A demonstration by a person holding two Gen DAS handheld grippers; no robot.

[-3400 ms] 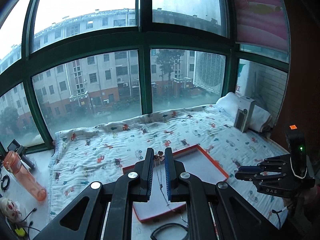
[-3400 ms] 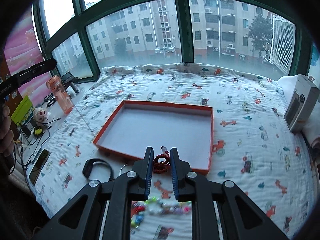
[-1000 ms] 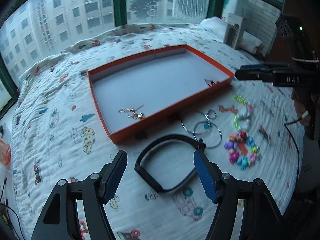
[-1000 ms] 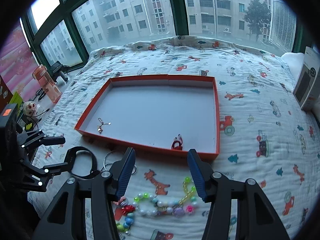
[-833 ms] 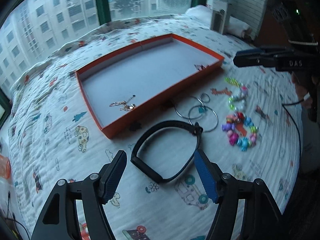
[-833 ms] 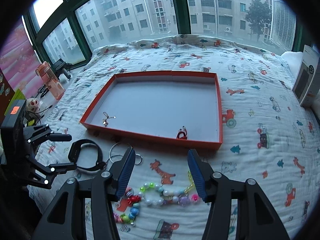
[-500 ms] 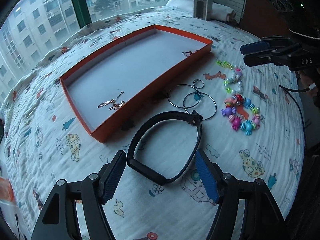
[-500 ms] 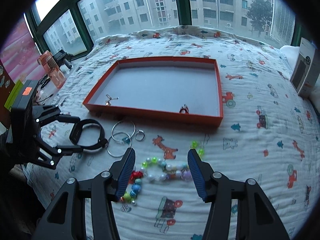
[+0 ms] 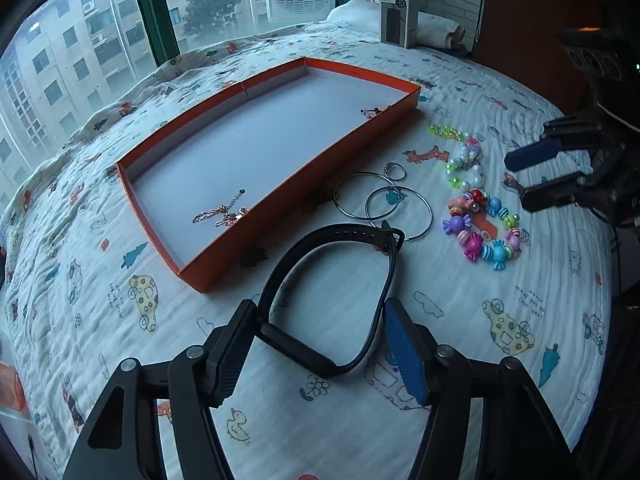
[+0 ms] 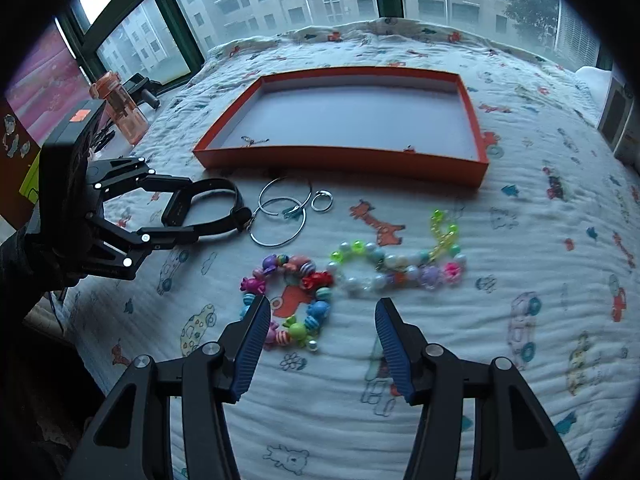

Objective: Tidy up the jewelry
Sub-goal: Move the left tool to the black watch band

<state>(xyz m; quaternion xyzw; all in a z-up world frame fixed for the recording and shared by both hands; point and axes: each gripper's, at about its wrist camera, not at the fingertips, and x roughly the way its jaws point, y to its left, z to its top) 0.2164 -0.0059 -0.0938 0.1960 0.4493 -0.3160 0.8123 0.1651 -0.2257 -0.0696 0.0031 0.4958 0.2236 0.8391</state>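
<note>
- My left gripper point(image 9: 320, 340) is spread wide and holds nothing; its two fingers straddle the near end of the black wristband point(image 9: 332, 292), which lies flat on the quilt point(image 9: 460, 400). The left finger sits right against the band's thick module; whether it actually touches I cannot tell. The blue-padded right finger stands just clear of the strap.
- My right gripper point(image 10: 318, 332) is also wide open and empty, low over the quilt. Its left finger point(image 10: 252, 336) is at the near edge of the candy-bead bracelet point(image 10: 288, 300); contact is not clear.
- Just right of that bracelet lies the pearl-and-green bead bracelet point(image 10: 400, 268), apart from both of my fingers.
- Beyond the wristband's buckle lie two large silver hoops point(image 9: 384, 204), overlapping each other, with a small ring point(image 9: 395, 171) just past them.
- Farther on sits the orange tray point(image 9: 304, 184). Inside it, a thin gold-toned chain point(image 9: 222, 214) rests near the left front corner, and a small dark-red piece point(image 9: 370, 112) lies against the front wall toward the right end.
- At the far back, a boxed item point(image 9: 398, 14) stands by a white pillow, and an orange bottle point(image 10: 120, 106) stands on the sill at the left.
</note>
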